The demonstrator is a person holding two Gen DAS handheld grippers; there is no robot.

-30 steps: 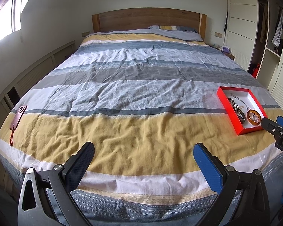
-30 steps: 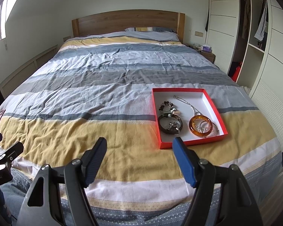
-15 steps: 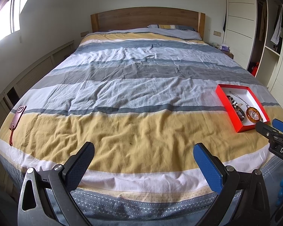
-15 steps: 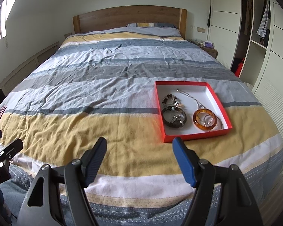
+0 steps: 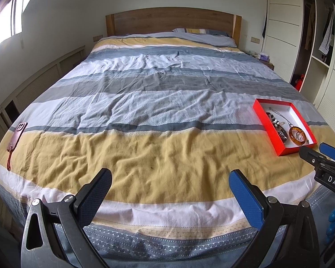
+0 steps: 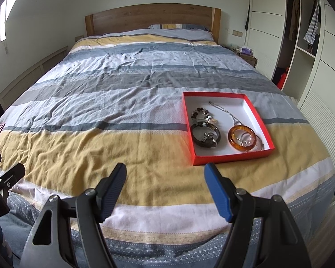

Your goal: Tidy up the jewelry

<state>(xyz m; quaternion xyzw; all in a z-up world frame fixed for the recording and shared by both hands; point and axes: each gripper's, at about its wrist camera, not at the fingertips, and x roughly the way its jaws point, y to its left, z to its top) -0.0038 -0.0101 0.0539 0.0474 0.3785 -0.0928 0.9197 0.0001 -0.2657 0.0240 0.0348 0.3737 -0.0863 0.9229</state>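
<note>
Bed (image 6: 127,102) under a striped duvet fills both views, its wooden headboard (image 6: 153,19) against the far wall. Wardrobe (image 6: 306,51) stands open to the right. Left gripper (image 5: 169,186) hangs over the yellow stripe at the foot, jaws wide apart, nothing between them. Right gripper (image 6: 165,178) hangs likewise, jaws well apart and empty, just short of the tray (image 6: 258,153). That red tray lies on the bed's right side and holds a dark bangle (image 6: 195,137), an amber bangle (image 6: 232,141), a beaded bracelet (image 6: 199,112) and a necklace (image 6: 229,112). Phone (image 5: 19,134) rests at the left edge.
</note>
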